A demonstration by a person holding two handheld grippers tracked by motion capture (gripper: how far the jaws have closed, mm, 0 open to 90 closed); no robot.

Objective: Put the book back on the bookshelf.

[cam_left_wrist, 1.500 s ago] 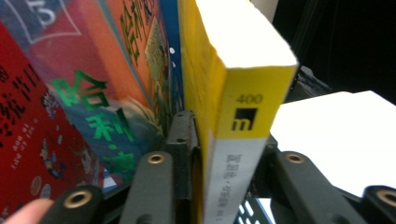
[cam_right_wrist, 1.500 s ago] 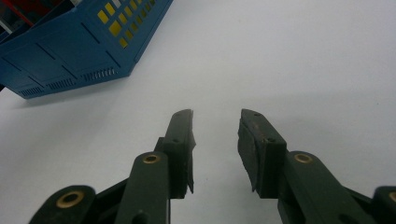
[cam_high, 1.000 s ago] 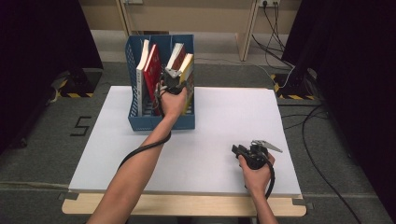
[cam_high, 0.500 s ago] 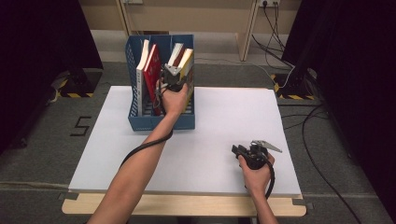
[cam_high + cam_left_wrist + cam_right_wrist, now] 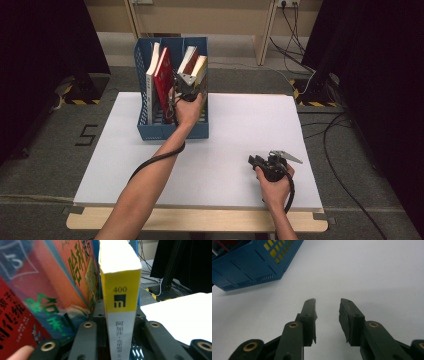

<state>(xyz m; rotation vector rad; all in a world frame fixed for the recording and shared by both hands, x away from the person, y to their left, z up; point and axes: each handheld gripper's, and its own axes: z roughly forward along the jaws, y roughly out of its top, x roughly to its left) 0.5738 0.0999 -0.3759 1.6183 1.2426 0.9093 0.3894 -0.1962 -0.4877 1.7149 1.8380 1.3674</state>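
A blue file rack (image 5: 172,131) stands at the table's far left and holds several upright books. My left gripper (image 5: 187,82) reaches into its right compartment. The yellow-and-white book's spine (image 5: 122,290) stands between the jaws. They have just been opening, and a thin dark gap shows beside the book in the left gripper view, where my left gripper (image 5: 119,307) straddles it. A red book (image 5: 162,75) leans just left of it. My right gripper (image 5: 252,161) rests low over the table at the near right, open and empty; the right gripper view shows it (image 5: 327,301) over bare white tabletop.
The white tabletop (image 5: 240,125) spreads between the rack and the right hand. A white book (image 5: 151,75) stands in the rack's left compartment. The rack's blue corner (image 5: 249,265) lies ahead-left of the right jaws. Cables and dark stands (image 5: 320,85) sit on the floor beyond.
The left gripper has edged slightly farther into the rack beside the yellow book. The right hand and its gripper have stayed put.
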